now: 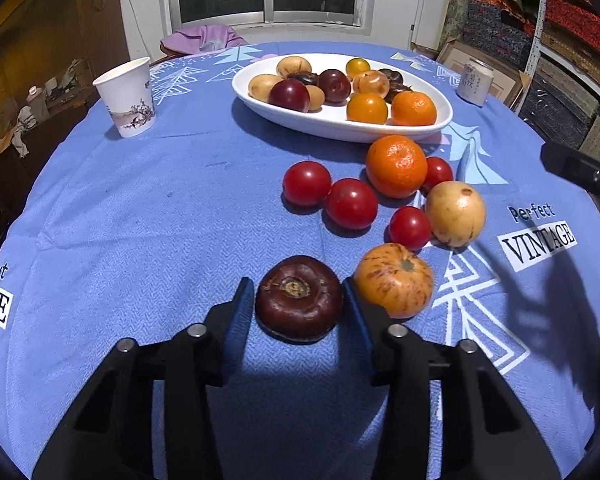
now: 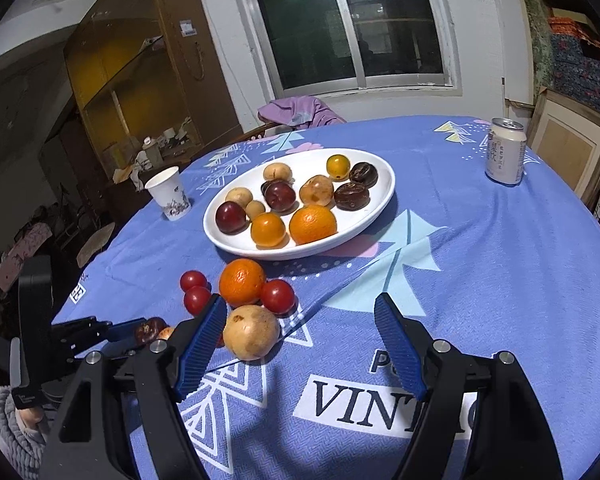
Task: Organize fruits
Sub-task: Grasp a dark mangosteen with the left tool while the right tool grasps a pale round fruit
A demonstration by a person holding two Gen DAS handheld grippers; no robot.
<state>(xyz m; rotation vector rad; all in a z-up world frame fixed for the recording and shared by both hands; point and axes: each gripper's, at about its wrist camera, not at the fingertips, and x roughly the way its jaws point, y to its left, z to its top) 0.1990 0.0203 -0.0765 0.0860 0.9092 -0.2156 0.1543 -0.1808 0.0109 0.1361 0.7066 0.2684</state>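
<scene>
Nearest the left wrist camera, the left gripper (image 1: pixel 299 294) has its two blue-padded fingers either side of a dark brown fruit (image 1: pixel 299 298) lying on the blue tablecloth (image 1: pixel 140 220). Both pads sit at the fruit's flanks and appear to touch it, so the jaws are closed down to the fruit's width. Just beside the right-hand pad lies a streaked orange fruit (image 1: pixel 394 280), close enough that whether it touches the pad cannot be told.

Measured from the white plate (image 1: pixel 342 124), which is full of mixed fruit, the gripped fruit lies well on the camera side, beyond a loose cluster: a mandarin (image 1: pixel 396 166) near the plate's rim, red tomatoes (image 1: pixel 307 183) next to it, and a tan fruit (image 1: pixel 455 214) further out.

From the right wrist view, the gripped dark fruit (image 2: pixel 150 330) is largely hidden behind the right gripper's finger, and the left gripper's body is partly cut off at the frame's edge. One tomato is mostly hidden behind the mandarin.

Hanging above the cloth on the near side of the plate, the right gripper (image 2: pixel 300 316) has its jaws spread wide and holds nothing; the tan fruit sits just beside its left finger.
</scene>
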